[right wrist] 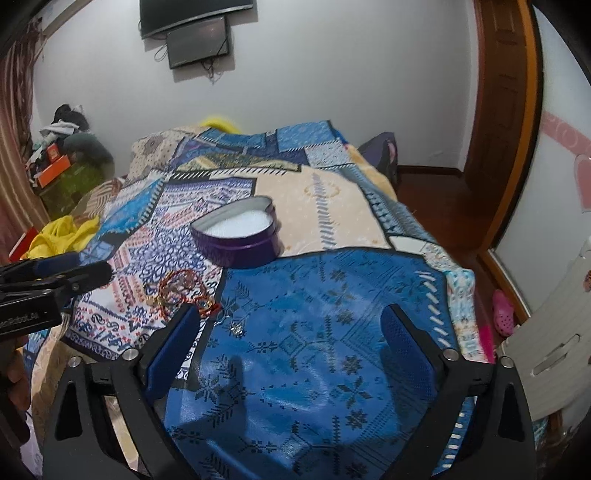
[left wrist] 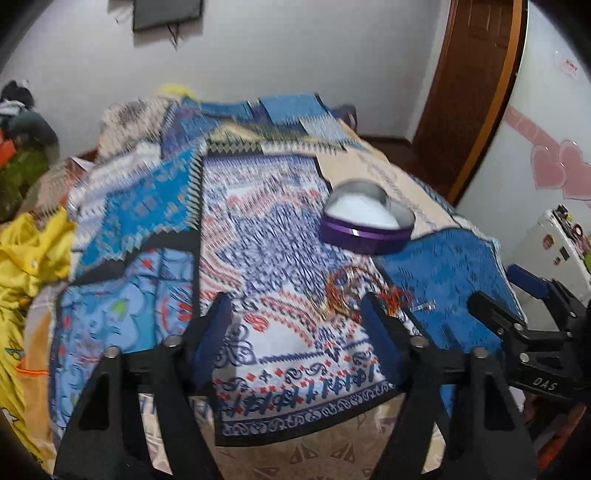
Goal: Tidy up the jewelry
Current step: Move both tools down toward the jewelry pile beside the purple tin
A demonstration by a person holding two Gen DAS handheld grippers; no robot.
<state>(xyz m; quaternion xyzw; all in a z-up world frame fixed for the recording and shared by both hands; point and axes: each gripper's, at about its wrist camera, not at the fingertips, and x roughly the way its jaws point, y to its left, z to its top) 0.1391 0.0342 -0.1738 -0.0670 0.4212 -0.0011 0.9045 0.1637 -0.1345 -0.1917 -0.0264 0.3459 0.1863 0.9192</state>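
A purple heart-shaped tin [left wrist: 365,225] with white padding stands open on the patterned bedspread; it also shows in the right wrist view [right wrist: 240,232]. A small heap of gold and red bangles [left wrist: 345,293] lies in front of it, also seen in the right wrist view [right wrist: 181,290], with a small silvery piece [left wrist: 424,305] beside it. My left gripper [left wrist: 295,314] is open and empty, its right finger just short of the bangles. My right gripper [right wrist: 291,325] is open and empty over the blue patch, the bangles by its left finger.
The blue patterned bedspread [right wrist: 325,317] covers a bed. Yellow cloth [left wrist: 26,254] lies at the left. A wooden door [right wrist: 498,110] stands at the right. A white plastic chair [right wrist: 554,332] and a pink shoe [right wrist: 503,310] are beside the bed. Screens [right wrist: 195,33] hang on the wall.
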